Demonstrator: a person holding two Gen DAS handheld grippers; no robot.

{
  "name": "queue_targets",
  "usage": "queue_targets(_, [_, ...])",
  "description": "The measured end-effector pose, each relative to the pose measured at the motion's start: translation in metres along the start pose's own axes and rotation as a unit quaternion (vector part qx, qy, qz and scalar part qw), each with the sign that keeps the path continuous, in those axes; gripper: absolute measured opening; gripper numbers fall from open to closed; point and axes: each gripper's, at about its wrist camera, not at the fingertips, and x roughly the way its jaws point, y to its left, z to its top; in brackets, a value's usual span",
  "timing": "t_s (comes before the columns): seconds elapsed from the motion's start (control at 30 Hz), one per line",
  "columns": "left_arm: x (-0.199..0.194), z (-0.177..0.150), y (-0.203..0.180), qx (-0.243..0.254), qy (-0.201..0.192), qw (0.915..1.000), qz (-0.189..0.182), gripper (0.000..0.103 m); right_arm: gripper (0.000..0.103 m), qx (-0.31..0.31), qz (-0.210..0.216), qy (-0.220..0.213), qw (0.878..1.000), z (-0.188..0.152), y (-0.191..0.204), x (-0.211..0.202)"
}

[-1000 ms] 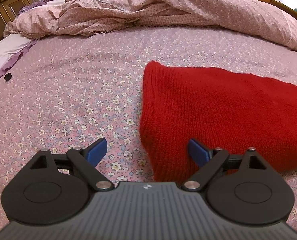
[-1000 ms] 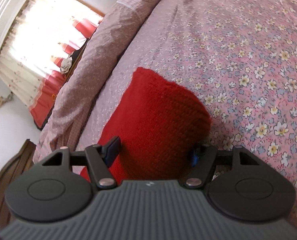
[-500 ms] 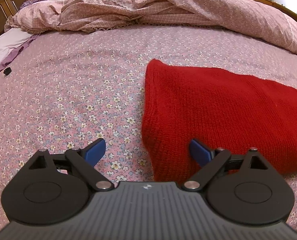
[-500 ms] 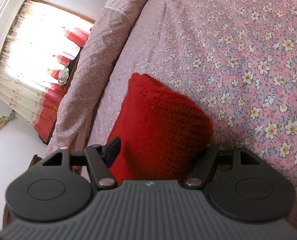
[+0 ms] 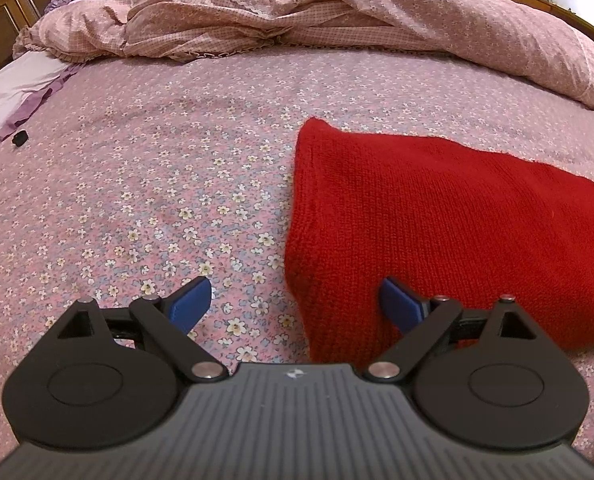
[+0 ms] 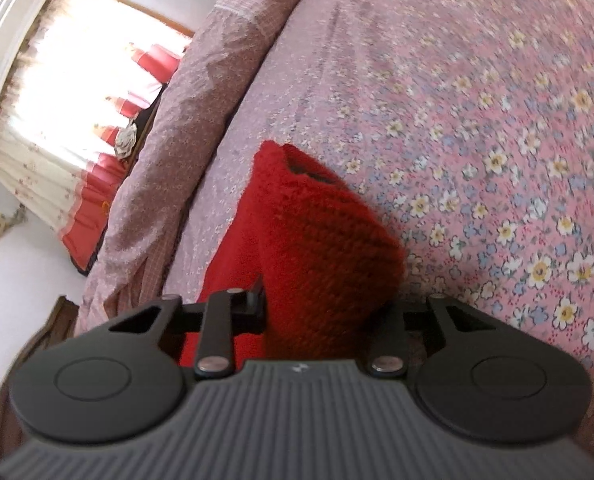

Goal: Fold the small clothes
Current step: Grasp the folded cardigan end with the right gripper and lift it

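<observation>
A red knitted garment (image 5: 437,220) lies flat on the flowered bed sheet (image 5: 157,184). My left gripper (image 5: 297,304) is open and low over the sheet, straddling the garment's near left corner, with one blue finger (image 5: 397,308) on the knit. In the right wrist view my right gripper (image 6: 329,300) has closed in on a bunched, lifted end of the red garment (image 6: 317,248); its fingertips are mostly hidden by the cloth.
A rumpled pink duvet (image 5: 337,16) lies across the far side of the bed. A white pillow (image 5: 13,88) and a small black object (image 5: 19,138) are at far left. A bright curtained window (image 6: 77,92) shows in the right wrist view.
My right gripper's jaws have closed in on the garment's end and lifted it into a raised fold. My left gripper stayed open and barely moved.
</observation>
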Motion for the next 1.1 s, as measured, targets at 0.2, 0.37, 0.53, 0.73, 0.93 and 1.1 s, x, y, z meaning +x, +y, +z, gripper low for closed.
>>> queue_targets(0.2, [-0.006, 0.0, 0.003, -0.004, 0.003, 1.0, -0.001, 0.094, 0.032, -0.08, -0.001, -0.016, 0.997, 0.002, 0.029, -0.008])
queue_targets(0.37, [-0.012, -0.001, 0.008, -0.008, 0.003, 1.0, 0.001, 0.094, 0.032, -0.15, 0.012, -0.032, 0.988, 0.004, 0.057, -0.016])
queue_targets(0.53, [-0.017, -0.001, 0.018, -0.017, 0.001, 0.9998, 0.005, 0.094, 0.032, -0.218, 0.035, -0.049, 0.974, 0.002, 0.088, -0.025])
queue_targets(0.73, [-0.021, -0.001, 0.033, -0.031, 0.001, 0.9994, 0.013, 0.094, 0.031, -0.303, 0.059, -0.064, 0.949, -0.01, 0.128, -0.032])
queue_targets(0.93, [-0.024, -0.003, 0.048, -0.043, 0.001, 0.9989, 0.021, 0.094, 0.031, -0.362, 0.084, -0.063, 0.926, -0.029, 0.165, -0.03])
queue_targets(1.1, [-0.027, -0.006, 0.06, -0.055, 0.001, 0.9982, 0.026, 0.094, 0.031, -0.397, 0.101, -0.049, 0.911, -0.05, 0.187, -0.024])
